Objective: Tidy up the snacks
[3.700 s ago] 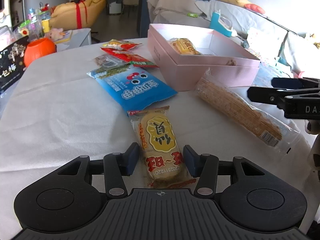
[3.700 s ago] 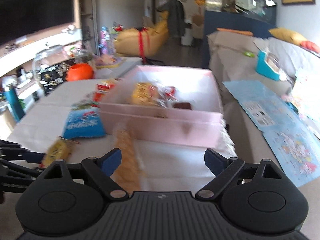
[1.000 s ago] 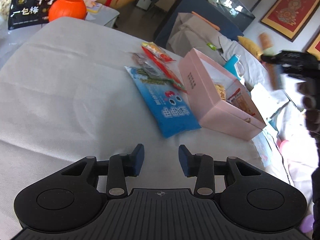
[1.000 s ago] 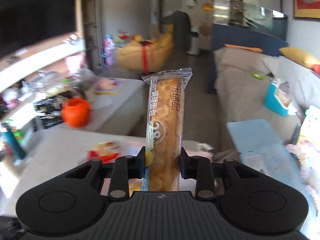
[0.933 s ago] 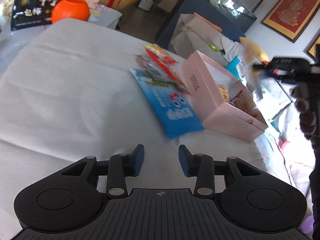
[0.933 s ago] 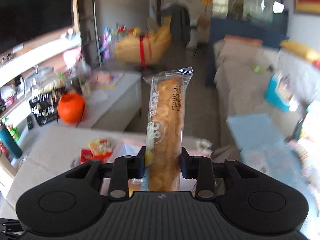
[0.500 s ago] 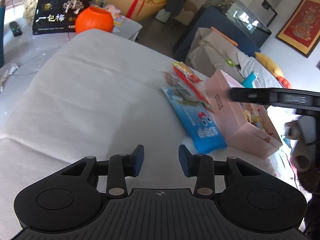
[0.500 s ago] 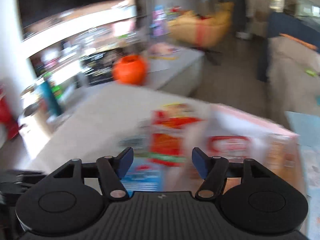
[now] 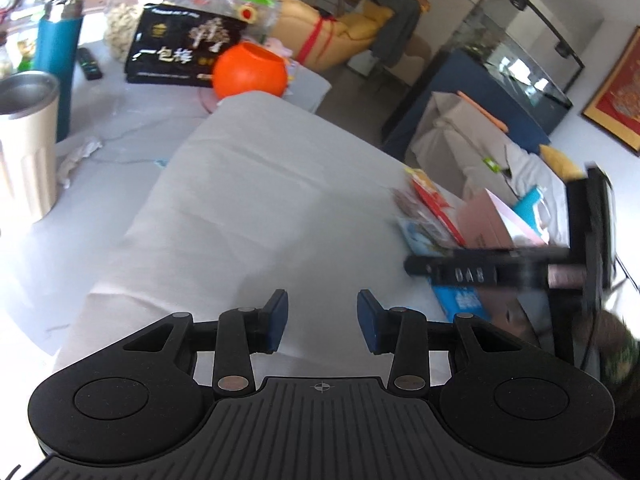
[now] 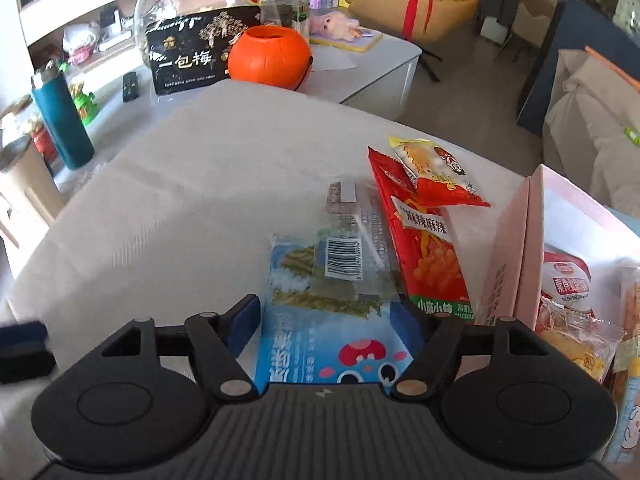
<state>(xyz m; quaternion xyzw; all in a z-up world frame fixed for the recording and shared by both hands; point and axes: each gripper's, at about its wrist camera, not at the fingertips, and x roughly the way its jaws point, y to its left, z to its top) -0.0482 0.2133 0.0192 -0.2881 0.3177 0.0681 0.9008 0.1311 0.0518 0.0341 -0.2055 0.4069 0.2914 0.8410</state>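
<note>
In the right wrist view my right gripper (image 10: 326, 316) hangs low over a blue snack packet (image 10: 332, 344). Its jaws are opening and stand on either side of the packet without pressing it. A clear barcoded packet (image 10: 348, 248) lies on the blue one's far end. Beside them lie a long red packet (image 10: 428, 248) and a small yellow-red packet (image 10: 432, 172). The pink box (image 10: 508, 268) at the right holds several snacks (image 10: 564, 284). My left gripper (image 9: 322, 320) is open over bare white cloth with nothing between its fingers. The right gripper (image 9: 480, 272) shows blurred at that view's right.
A side table at the far left carries an orange pumpkin bowl (image 10: 270, 58), a black printed box (image 10: 192, 56), a teal bottle (image 10: 60, 120), a steel tumbler (image 9: 22, 140) and a remote (image 9: 90, 64). The white cloth (image 9: 260, 200) spreads left of the snacks. A sofa (image 9: 480, 140) stands behind.
The right gripper has let go of the long bread packet, come down over the blue packet and widened. The left gripper has drawn back leftward, away from the box.
</note>
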